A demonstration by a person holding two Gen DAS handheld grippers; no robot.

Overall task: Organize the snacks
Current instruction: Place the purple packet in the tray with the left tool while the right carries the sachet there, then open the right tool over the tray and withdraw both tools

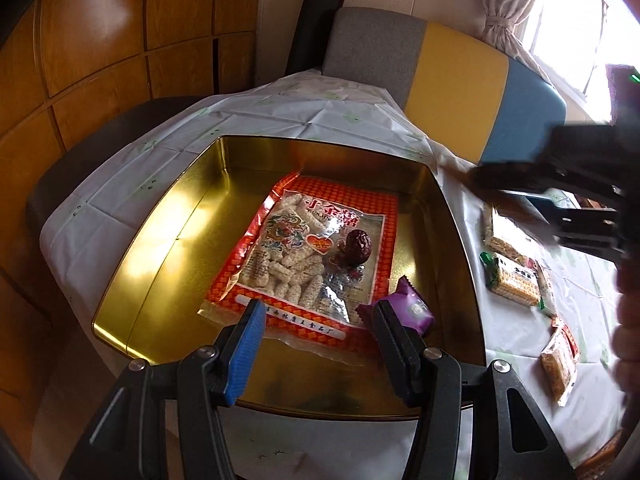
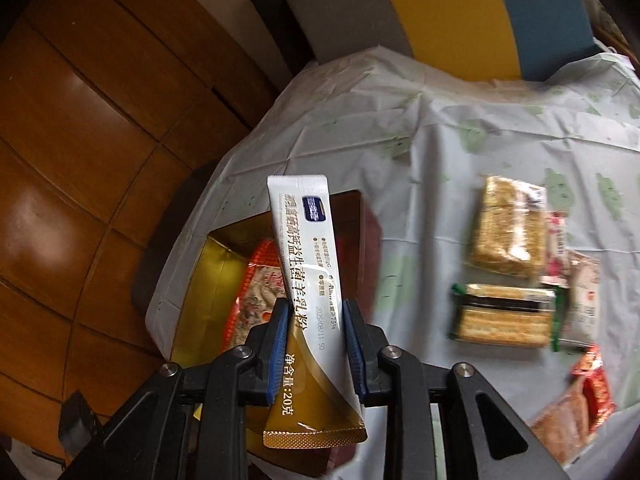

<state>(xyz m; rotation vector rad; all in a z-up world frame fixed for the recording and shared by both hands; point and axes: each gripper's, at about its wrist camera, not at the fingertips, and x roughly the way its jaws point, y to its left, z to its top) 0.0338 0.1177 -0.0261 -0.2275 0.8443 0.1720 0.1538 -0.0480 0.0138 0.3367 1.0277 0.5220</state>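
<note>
Right wrist view: right claw (image 2: 316, 340) pinches a white-and-gold sachet (image 2: 310, 280), twisted.

I had the tin (image 1: 168, 240) sitting on the table (image 1: 120, 184), toward its left side. Inside it lay the big snack bag (image 1: 304, 248), with a date (image 1: 358, 246) on top of it and a small packet (image 1: 412, 310) at its near right corner. Right of the tin, several cracker packs (image 2: 506, 228) lay on the cloth. A chair (image 1: 452, 80) stood behind the table.
</note>
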